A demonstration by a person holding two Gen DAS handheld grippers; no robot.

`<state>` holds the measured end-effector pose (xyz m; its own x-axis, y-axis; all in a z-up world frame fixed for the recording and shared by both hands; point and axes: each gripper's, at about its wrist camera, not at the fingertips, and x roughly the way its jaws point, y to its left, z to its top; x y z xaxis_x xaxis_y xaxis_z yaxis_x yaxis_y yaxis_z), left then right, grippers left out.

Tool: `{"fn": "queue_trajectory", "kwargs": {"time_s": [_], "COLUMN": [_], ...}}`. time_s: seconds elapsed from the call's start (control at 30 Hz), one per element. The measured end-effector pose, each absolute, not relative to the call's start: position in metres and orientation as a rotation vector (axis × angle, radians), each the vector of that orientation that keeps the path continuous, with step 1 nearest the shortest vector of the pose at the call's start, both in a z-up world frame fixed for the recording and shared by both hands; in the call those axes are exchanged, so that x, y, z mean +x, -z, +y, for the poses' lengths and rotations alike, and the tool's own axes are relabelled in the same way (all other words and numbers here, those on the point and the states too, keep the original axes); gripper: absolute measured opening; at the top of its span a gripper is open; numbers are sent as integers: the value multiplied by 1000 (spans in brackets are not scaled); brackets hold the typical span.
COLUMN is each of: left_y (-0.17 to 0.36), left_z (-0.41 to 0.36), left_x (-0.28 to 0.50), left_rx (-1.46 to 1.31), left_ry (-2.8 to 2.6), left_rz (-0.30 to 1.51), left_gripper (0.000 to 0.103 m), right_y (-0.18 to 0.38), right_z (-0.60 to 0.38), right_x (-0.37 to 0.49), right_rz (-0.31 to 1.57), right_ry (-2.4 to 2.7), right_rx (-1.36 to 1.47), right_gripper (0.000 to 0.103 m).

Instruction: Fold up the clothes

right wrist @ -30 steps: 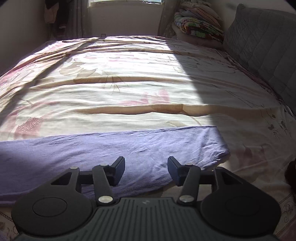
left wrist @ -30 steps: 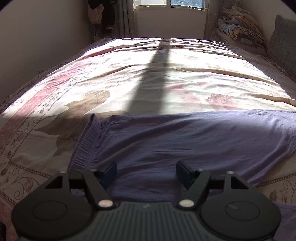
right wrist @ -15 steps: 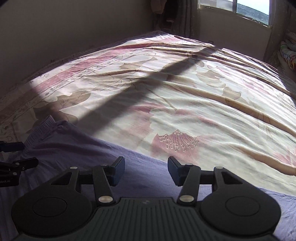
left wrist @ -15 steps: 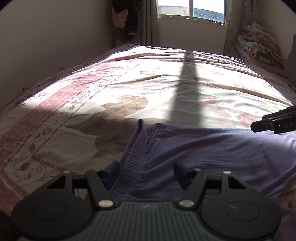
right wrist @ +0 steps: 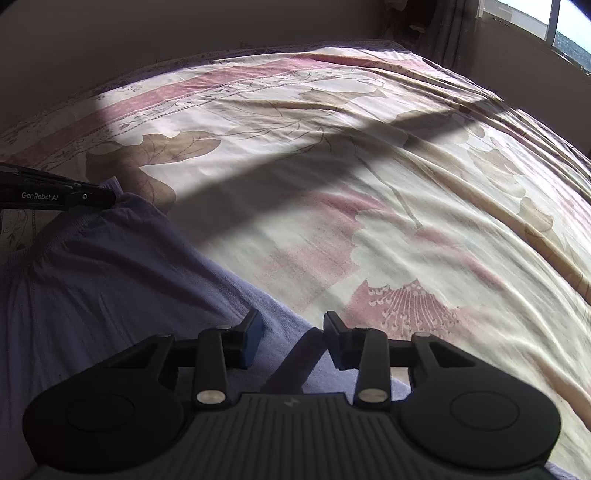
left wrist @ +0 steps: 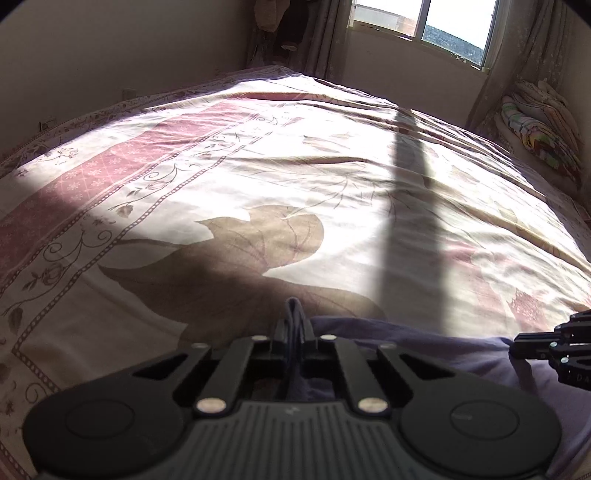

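Note:
Purple trousers lie flat along the near side of the bed, their gathered waistband at the left end. My left gripper is shut on the waistband corner, a fold of purple cloth sticking up between its fingers. In the right wrist view that same left gripper appears from the side at the far left, pinching the cloth. My right gripper is open, hovering low over the far edge of the trousers with cloth beneath its fingers. It also shows at the right edge of the left wrist view as the right gripper.
A floral bedspread in cream and pink covers the whole bed, half in sun, half in shadow. Folded colourful quilts are stacked at the far right corner. A window and a wall with hanging clothes stand behind.
My left gripper has moved left to the waistband corner and shut on it. My right gripper has swung left along the trousers and narrowed its opening slightly.

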<state>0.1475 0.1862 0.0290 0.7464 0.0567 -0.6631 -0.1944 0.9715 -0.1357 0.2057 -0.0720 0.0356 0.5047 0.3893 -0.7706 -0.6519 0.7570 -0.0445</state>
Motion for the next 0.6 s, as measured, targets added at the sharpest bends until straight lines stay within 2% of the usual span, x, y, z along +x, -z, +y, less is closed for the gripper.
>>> {"fn": "queue_trajectory", "kwargs": {"time_s": [0.03,0.2,0.4,0.53,0.6], "left_y": [-30,-33,-13,-15,-21], "left_z": [184,180,178,180,177], "left_x": [145,137,139,135,130], "left_rx": [-183,-126,-65,-77,-81], "left_ry": [-157,-188,-203,-198,-189], "left_rz": [688,586,599,597,595], "left_gripper": [5,5,9,17,28], "right_y": [-36,-38,-28,-33,-39], "right_z": [-72,-68,-63,-66,-72], "right_x": [205,209,220,221,217], "right_rz": [824,759,733,775,785], "right_ry": [-651,-607,-535,-519,-506], "right_rx": [-355,-362,-358,-334,-337], "right_gripper": [1,1,1,4,11]}}
